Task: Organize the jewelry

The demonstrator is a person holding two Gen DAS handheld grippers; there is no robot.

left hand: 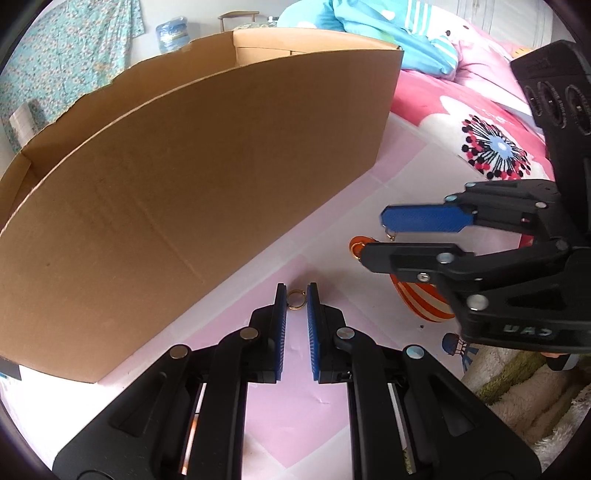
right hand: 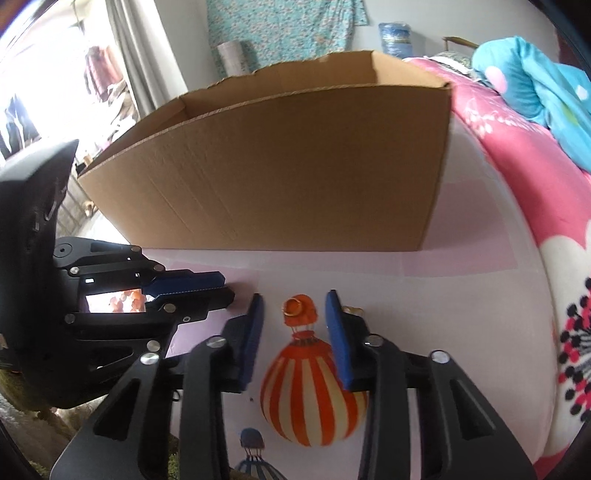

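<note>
A small gold ring (left hand: 296, 298) lies on the pink mat between the tips of my left gripper (left hand: 296, 295), whose blue pads stand close on either side of it with a narrow gap. A second gold ring (right hand: 293, 306) lies on the orange balloon print between the open fingers of my right gripper (right hand: 295, 308). It also shows in the left wrist view (left hand: 357, 246). A small gold piece (right hand: 351, 308) lies just right of the right finger. The big open cardboard box (left hand: 192, 177) stands behind both; it also shows in the right wrist view (right hand: 280, 173).
The mat (left hand: 280, 398) is pink and white with balloon prints (right hand: 314, 387). A pink flowered quilt (right hand: 535, 192) and blue bedding (left hand: 388, 26) lie to the right. A fluffy rug (left hand: 524, 384) lies at the lower right.
</note>
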